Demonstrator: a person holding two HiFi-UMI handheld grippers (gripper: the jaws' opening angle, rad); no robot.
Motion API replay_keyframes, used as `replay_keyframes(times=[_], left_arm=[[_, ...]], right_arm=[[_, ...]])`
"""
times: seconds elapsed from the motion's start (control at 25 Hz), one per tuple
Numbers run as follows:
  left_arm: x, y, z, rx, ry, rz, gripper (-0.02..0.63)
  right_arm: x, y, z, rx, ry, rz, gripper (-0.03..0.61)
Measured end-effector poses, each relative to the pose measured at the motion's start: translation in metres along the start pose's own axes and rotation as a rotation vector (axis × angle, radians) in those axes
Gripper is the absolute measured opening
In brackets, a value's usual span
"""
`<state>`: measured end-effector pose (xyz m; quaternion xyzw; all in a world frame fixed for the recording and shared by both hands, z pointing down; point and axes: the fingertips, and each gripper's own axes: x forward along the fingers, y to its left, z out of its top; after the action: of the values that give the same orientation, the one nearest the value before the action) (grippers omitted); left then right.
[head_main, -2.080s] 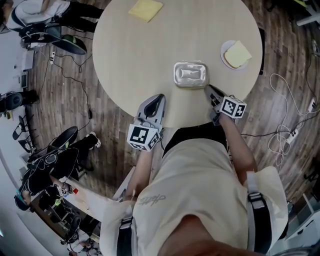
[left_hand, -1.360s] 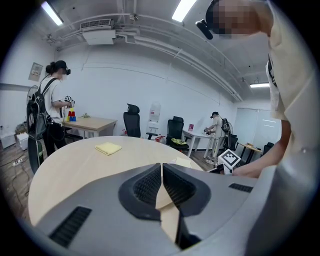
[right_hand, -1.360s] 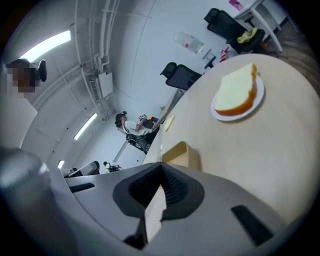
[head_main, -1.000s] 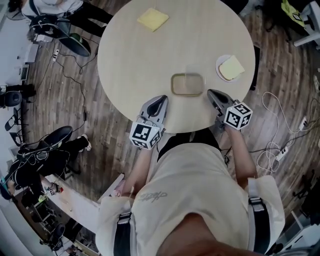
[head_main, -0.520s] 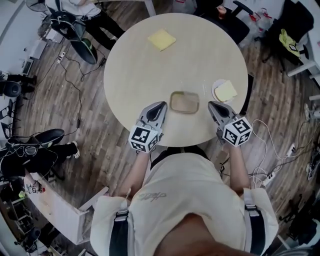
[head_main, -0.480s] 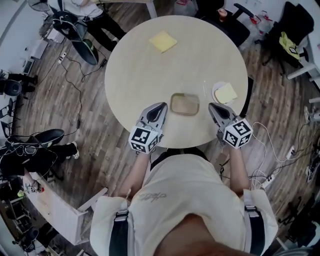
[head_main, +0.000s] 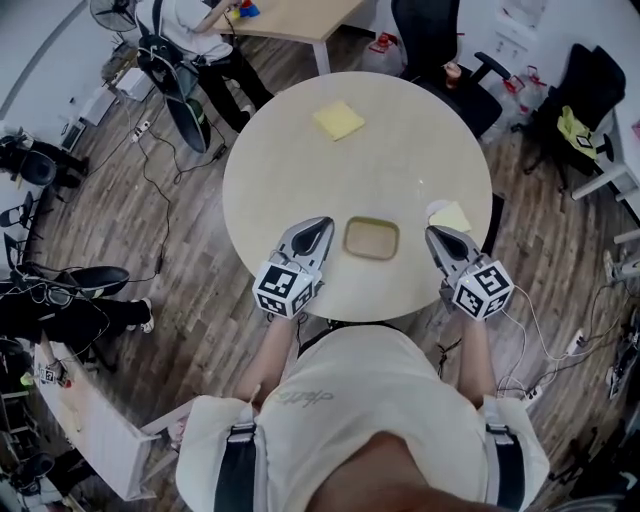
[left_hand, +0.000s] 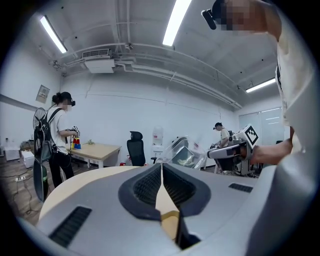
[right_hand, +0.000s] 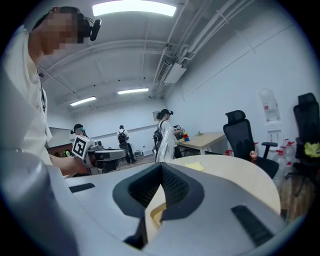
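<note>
Two grippers flank a shallow tin (head_main: 371, 238) near the front edge of the round table (head_main: 300, 170). The left gripper (head_main: 322, 224) is just beside its left end and the right gripper (head_main: 433, 233) is a little off its right end, neither touching it. Each gripper's jaws are pressed together with nothing between them. Both point forward over the table's near edge, roughly level. The tin lies flat, its long axis running left to right.

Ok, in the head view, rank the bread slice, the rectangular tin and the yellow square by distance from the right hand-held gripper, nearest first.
From the right hand-held gripper:
1. The bread slice, just beyond its tips, on the right.
2. The rectangular tin, to its left, in front of the person.
3. The yellow square, on the far side of the table.
</note>
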<state>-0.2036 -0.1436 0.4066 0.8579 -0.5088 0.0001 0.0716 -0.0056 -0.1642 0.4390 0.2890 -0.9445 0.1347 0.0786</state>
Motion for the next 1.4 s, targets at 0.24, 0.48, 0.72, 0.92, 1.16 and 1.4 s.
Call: replay_keyframes(times=[0.24, 0.48, 0.72, 0.92, 1.16, 1.4], left_arm=[[0.003, -0.006, 0.02, 0.03, -0.025, -0.015, 0.028], [0.004, -0.006, 0.034, 0.039, -0.039, -0.027, 0.028], [0.003, -0.01, 0.037, 0.036, -0.05, -0.034, 0.028], [-0.001, -0.014, 0.033, 0.026, -0.044, -0.041, 0.028], [-0.001, -0.014, 0.038, 0.034, -0.047, -0.039, 0.028], [-0.002, -0.016, 0.035, 0.036, -0.043, -0.042, 0.028]], right_arm=[[-0.004, 0.0, 0.016, -0.03, -0.03, 0.005, 0.008], [-0.006, 0.002, 0.026, -0.038, -0.032, 0.006, 0.008], [-0.01, 0.002, 0.023, -0.046, -0.025, -0.001, 0.008], [-0.014, 0.006, 0.019, -0.05, -0.013, -0.008, 0.008], [-0.016, 0.002, 0.021, -0.05, -0.014, -0.024, 0.008], [-0.016, 0.002, 0.014, -0.037, -0.006, -0.035, 0.006]])
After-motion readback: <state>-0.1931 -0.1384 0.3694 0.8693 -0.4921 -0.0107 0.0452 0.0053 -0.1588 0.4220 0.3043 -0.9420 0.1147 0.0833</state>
